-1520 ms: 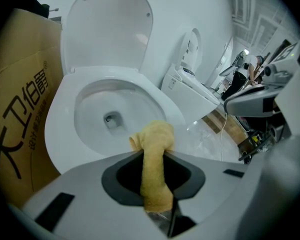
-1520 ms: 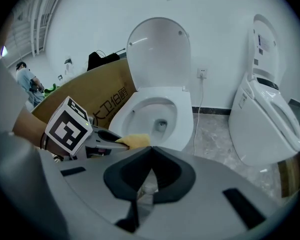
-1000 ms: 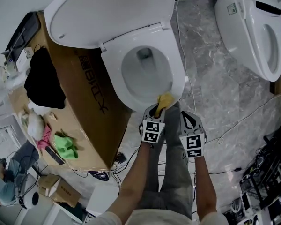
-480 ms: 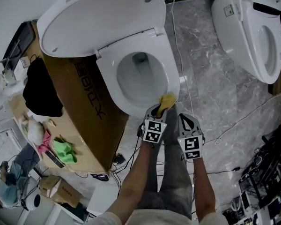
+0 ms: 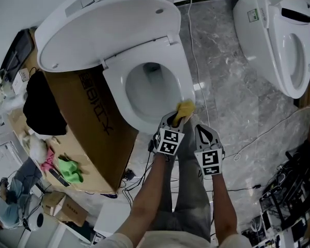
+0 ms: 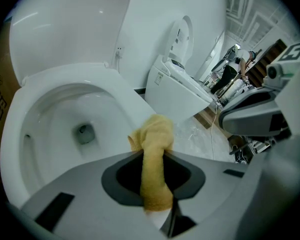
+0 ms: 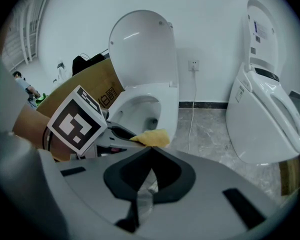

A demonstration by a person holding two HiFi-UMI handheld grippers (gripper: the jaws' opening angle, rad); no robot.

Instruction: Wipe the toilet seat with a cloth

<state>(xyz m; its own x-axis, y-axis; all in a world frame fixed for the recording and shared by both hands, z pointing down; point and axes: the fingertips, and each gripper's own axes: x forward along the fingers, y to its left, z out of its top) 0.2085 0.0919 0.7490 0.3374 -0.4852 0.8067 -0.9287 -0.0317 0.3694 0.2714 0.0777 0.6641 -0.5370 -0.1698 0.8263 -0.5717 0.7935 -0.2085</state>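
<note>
The white toilet seat is down around the bowl, with the lid raised behind it. A yellow cloth lies against the seat's front right rim. My left gripper is shut on this cloth. In the left gripper view the cloth sticks out between the jaws over the seat. My right gripper hangs just right of the left one, off the toilet, shut with nothing in it. From the right gripper view, the cloth shows ahead of the shut gripper.
A big cardboard box stands tight against the toilet's left side, with black and green fabric beyond it. A second toilet stands at the right. Cables run over the marble floor. Equipment clutters the lower right.
The head view has shifted, so the toilet sits a little further left. The left gripper keeps the cloth on the front right rim; the right gripper stays beside it.
</note>
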